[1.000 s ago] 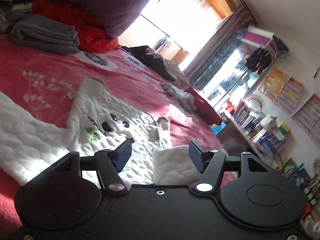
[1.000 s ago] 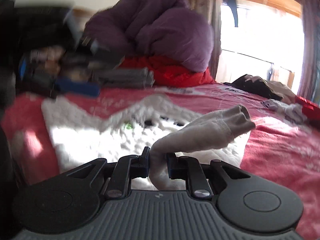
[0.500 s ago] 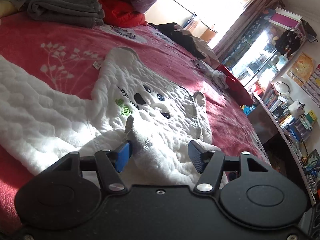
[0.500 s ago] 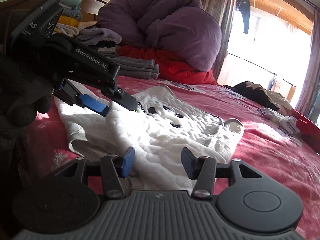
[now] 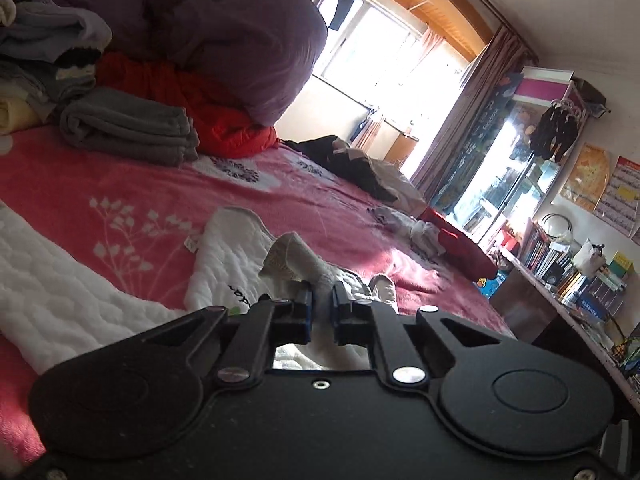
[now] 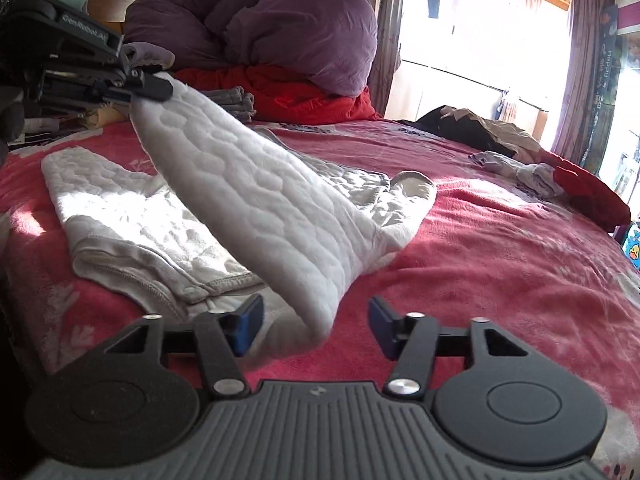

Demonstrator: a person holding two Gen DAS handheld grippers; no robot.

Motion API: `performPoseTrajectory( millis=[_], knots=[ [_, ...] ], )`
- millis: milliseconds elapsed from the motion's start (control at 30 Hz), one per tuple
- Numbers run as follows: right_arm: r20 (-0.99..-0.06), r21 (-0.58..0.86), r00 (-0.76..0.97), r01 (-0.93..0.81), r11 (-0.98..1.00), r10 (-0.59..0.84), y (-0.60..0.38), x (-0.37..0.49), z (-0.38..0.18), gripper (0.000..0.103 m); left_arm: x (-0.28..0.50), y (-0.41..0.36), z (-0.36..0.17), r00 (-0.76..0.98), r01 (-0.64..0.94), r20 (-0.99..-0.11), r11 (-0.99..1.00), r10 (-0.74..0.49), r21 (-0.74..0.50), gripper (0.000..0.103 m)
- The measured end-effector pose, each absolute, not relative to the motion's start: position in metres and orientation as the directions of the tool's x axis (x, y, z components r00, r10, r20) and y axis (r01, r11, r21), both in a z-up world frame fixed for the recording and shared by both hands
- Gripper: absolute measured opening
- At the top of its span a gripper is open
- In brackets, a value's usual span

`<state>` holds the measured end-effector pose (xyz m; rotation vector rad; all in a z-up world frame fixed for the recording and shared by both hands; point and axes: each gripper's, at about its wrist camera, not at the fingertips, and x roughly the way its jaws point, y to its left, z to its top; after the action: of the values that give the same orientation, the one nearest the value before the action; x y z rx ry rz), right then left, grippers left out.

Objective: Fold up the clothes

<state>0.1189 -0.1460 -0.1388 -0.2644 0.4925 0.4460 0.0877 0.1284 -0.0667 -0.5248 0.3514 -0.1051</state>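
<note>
A white quilted garment (image 6: pixel 120 208) lies spread on the red bed blanket (image 6: pixel 500 260). My left gripper (image 5: pixel 320 304) is shut on a bunched end of its sleeve (image 5: pixel 296 260). In the right wrist view the left gripper (image 6: pixel 148 88) holds that sleeve (image 6: pixel 248 200) up at the upper left, so the cloth slopes down towards me. My right gripper (image 6: pixel 314 318) sits low at the near edge with its jaws closing. The sleeve's lower fold hangs between them, and neither pad presses on it.
At the head of the bed are a purple duvet (image 5: pixel 224 28), red bedding (image 5: pixel 200 108) and folded grey clothes (image 5: pixel 128 128). Dark and pale loose clothes (image 5: pixel 360 164) lie by the window side. A desk with books (image 5: pixel 560 264) stands beyond the bed's right edge.
My right gripper let go of the sleeve end and now stands open. My left gripper shut on the white sleeve and raised it off the bed.
</note>
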Motion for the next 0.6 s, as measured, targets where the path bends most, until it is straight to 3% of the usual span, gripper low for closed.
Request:
performPoseTrajectory(
  millis=[200,500,600],
  knots=[
    [-0.482,-0.2,0.799,-0.5,0.843,0.359,-0.133,0.114,-0.138,0.037,0.065,0.154,-0.072,0.937,-0.048,-0.323,0.864,-0.135,-0.501,0.006],
    [-0.515,-0.286,0.784,-0.539,0.792,0.347,-0.113,0.11,-0.146,0.036,0.086,0.167,-0.113,0.818,-0.262,-0.574,0.917,0.046,-0.3,0.007],
    [-0.529,-0.32,0.781,-0.546,0.775,0.332,-0.108,0.109,-0.149,0.035,0.087,0.163,-0.117,0.801,-0.273,-0.594,0.93,0.078,-0.246,0.007]
  ],
)
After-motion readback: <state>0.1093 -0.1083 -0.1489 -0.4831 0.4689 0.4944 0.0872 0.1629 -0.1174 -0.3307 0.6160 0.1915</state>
